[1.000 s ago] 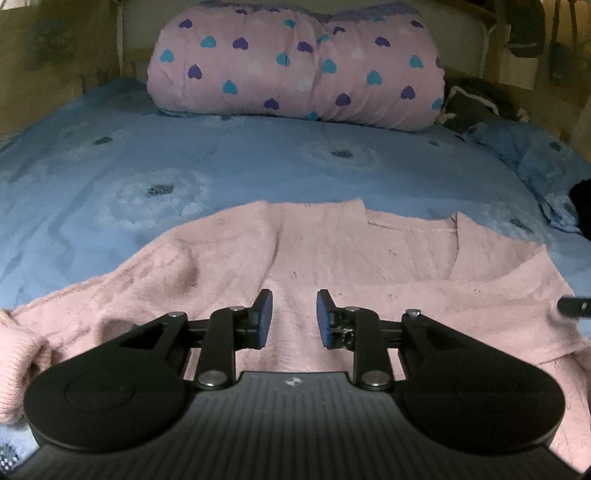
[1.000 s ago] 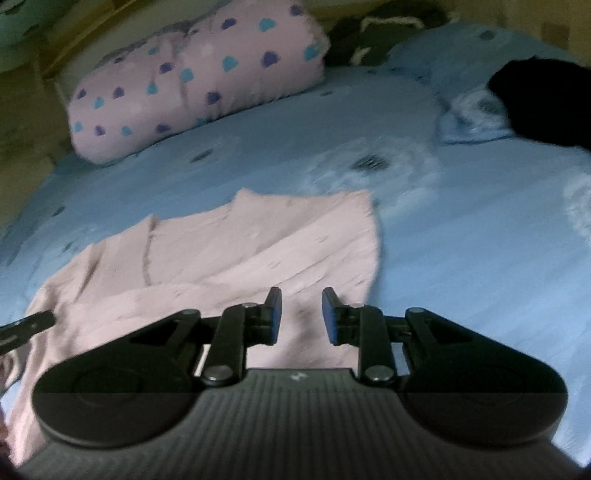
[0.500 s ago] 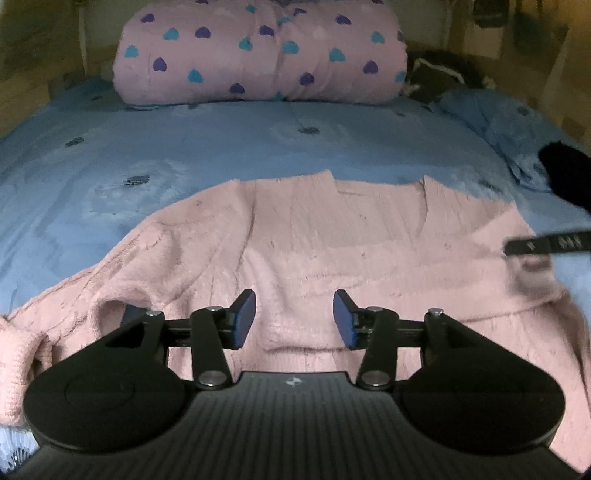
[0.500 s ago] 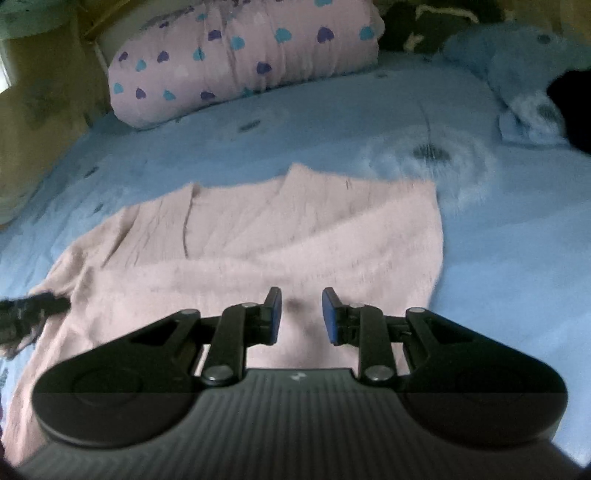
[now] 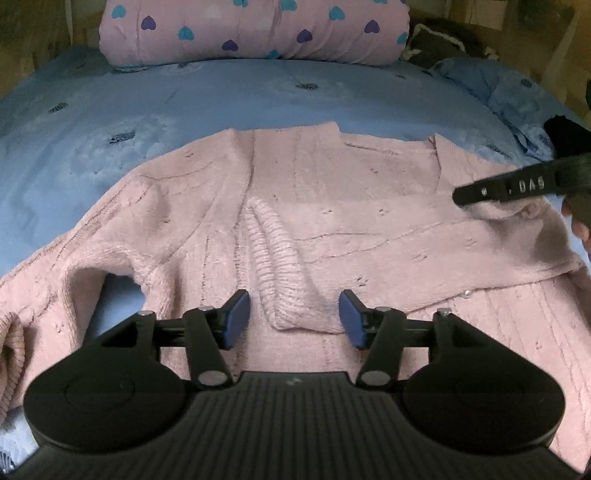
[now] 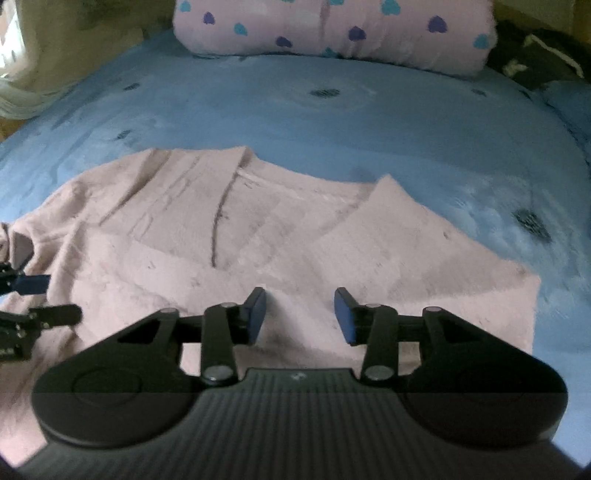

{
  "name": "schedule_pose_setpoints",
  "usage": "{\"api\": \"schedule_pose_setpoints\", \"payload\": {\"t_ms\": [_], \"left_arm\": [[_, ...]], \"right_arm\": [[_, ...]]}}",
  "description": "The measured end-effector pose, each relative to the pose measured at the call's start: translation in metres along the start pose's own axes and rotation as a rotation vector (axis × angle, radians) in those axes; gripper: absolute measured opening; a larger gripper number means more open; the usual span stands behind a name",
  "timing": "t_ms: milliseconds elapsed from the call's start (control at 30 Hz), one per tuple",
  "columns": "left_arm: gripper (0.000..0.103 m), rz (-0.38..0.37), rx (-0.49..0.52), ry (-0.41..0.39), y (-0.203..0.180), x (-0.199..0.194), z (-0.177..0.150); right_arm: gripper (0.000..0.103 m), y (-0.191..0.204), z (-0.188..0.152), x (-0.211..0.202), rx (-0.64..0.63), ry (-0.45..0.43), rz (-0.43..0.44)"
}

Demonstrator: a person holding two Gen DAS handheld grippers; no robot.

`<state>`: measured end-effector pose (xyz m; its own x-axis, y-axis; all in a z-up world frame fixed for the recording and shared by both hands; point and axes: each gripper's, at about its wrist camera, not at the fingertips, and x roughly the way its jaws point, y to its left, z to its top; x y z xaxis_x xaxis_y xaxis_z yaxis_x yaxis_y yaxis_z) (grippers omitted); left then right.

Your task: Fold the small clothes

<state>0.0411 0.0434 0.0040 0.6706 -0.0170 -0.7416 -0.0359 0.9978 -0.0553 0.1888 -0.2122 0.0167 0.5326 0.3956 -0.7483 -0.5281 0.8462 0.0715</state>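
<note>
A pink knitted cardigan [image 5: 332,206] lies spread on the blue bed sheet [image 5: 184,99], neck away from me. One sleeve is folded across its front, with the ribbed cuff [image 5: 284,291] between my left gripper's fingers. My left gripper [image 5: 293,319] is open, just above the cuff. The other sleeve trails off to the left [image 5: 14,332]. In the right wrist view the cardigan [image 6: 280,236] fills the middle. My right gripper [image 6: 299,319] is open over the cardigan's right side, holding nothing. Its finger shows in the left wrist view [image 5: 517,184].
A pink heart-print rolled quilt [image 5: 255,29] lies across the head of the bed. Crumpled blue bedding [image 5: 517,96] and dark clothes [image 5: 565,133] sit at the right. The left gripper shows at the left edge of the right wrist view [image 6: 26,299].
Both grippers have opened wider. Both have moved in over the cardigan, and the right gripper has swung to face the neckline. The folded sleeve cuff now lies between the left fingers.
</note>
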Motion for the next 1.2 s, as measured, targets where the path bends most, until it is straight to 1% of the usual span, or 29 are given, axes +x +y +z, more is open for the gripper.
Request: {"api": "schedule_pose_setpoints", "payload": {"t_ms": [100,167,233,433,500,667,833,933,1000,1067,1133,1200], "left_arm": [[0.063,0.002,-0.005,0.004,0.000,0.000,0.001],[0.063,0.004,-0.003,0.005,0.000,0.000,0.000],[0.063,0.005,-0.002,0.006,0.001,-0.002,0.001],[0.064,0.005,-0.007,0.010,0.001,-0.004,0.002],[0.064,0.005,-0.012,0.011,0.002,-0.004,0.002],[0.064,0.010,-0.011,0.012,0.002,-0.007,0.002],[0.064,0.034,-0.015,-0.011,0.007,-0.013,0.001],[0.064,0.032,-0.026,-0.006,0.009,-0.012,0.001],[0.064,0.033,-0.025,-0.003,0.009,-0.011,0.001],[0.064,0.038,-0.019,-0.003,0.008,-0.011,0.001],[0.064,0.038,-0.017,-0.004,0.009,-0.011,0.001],[0.064,0.037,-0.020,-0.001,0.009,-0.010,0.001]], "right_arm": [[0.044,-0.005,0.008,0.002,0.033,-0.004,0.042],[0.044,-0.011,0.014,0.002,0.067,-0.010,0.047],[0.044,-0.013,0.017,0.003,0.066,-0.006,0.041],[0.043,-0.008,0.012,0.016,-0.004,0.057,0.023],[0.044,-0.005,0.009,0.015,-0.020,0.050,0.032],[0.044,-0.003,0.009,0.010,-0.039,0.048,0.096],[0.045,0.007,0.008,0.011,-0.104,0.072,0.118],[0.045,0.012,0.005,0.012,-0.134,0.084,0.124],[0.045,0.010,0.004,0.011,-0.132,0.092,0.138],[0.044,0.010,0.003,0.010,-0.157,0.101,0.142],[0.039,0.014,0.002,0.009,-0.187,0.109,0.140],[0.023,0.019,0.001,0.008,-0.219,0.116,0.146]]}}
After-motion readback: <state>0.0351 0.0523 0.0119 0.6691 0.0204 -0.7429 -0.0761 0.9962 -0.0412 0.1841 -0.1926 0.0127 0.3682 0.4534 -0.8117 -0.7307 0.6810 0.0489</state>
